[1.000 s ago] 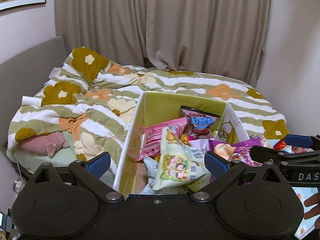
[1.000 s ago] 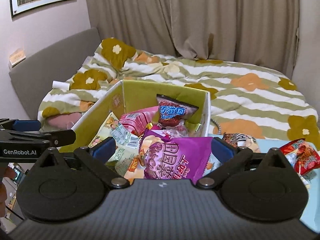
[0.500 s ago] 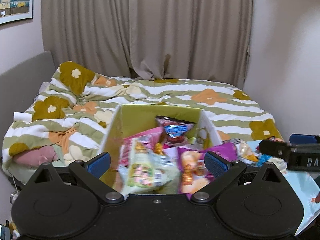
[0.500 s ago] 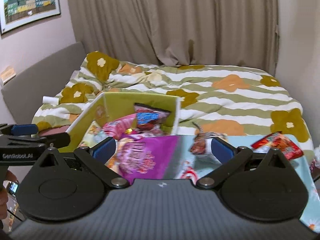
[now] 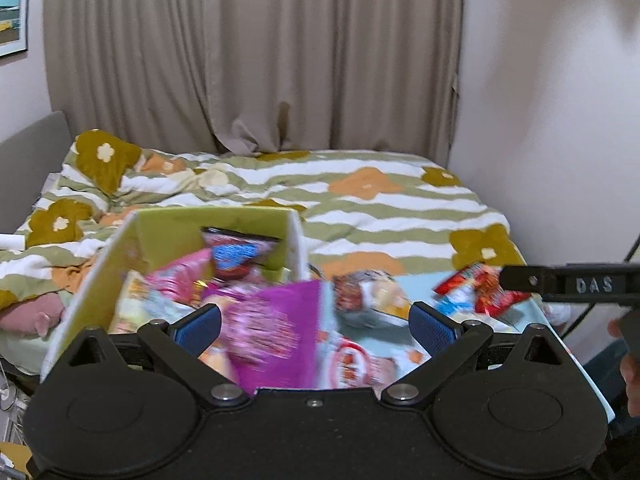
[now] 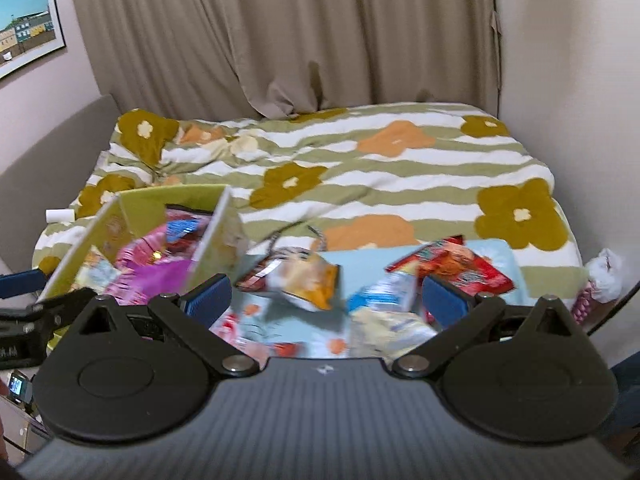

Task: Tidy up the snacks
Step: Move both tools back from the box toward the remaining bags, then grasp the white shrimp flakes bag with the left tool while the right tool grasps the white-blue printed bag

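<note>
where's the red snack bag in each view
Left wrist: the red snack bag lies right of centre on the light blue mat, just left of the other gripper's black bar.
Right wrist: the same bag lies right of centre at the mat's far edge, above the right blue finger pad.
Shared landmark: the yellow-green box of snacks, left of the bag.

A home bedroom: a bed [image 6: 400,168] with floral duvet fills the middle, curtains [image 6: 280,32] at 12 o'clock, framed picture [image 6: 24,24] at 10.

Snack packets fill an open yellow-green box [image 5: 168,224]; a purple bag [image 5: 276,332] and red packet [image 6: 452,264] lie beside it
</note>
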`<state>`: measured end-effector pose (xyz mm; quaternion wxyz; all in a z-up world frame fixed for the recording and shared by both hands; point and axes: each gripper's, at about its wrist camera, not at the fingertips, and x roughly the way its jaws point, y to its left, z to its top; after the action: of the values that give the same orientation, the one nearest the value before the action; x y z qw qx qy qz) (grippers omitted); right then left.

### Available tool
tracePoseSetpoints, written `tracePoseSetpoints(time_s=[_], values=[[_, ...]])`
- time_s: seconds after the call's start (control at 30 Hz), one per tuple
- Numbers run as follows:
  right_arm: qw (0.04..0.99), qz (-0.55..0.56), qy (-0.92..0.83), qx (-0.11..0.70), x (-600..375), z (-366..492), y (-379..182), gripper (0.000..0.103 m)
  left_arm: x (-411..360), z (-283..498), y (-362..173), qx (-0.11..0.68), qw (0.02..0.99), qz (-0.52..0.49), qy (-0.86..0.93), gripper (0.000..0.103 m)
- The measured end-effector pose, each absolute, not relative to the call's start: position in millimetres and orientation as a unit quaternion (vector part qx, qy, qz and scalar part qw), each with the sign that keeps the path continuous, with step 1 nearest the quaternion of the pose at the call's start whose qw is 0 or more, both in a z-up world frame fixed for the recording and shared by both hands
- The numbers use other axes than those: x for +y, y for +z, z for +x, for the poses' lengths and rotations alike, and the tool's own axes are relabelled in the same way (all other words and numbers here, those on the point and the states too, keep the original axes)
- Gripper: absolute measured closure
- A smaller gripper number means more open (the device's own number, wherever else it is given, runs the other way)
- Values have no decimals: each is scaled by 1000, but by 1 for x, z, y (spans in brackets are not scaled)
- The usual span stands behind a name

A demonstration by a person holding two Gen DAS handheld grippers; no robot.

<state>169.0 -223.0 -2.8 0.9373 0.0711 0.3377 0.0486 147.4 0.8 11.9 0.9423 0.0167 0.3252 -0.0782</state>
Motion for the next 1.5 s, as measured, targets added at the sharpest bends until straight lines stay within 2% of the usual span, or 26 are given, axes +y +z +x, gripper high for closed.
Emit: tracePoseSetpoints(time_s=[0.47,1.07,1.5], values=[[903,77,95,412,-294,207,-64,0,-107,166,-66,387,914,119,-36,1],[865,95,153,469,-299,252,-128,0,-144,225,-132,408,870,272,50,1],[851,97,171,487,-290,275,-144,0,-132,244,-157,474,843,247,53,1]])
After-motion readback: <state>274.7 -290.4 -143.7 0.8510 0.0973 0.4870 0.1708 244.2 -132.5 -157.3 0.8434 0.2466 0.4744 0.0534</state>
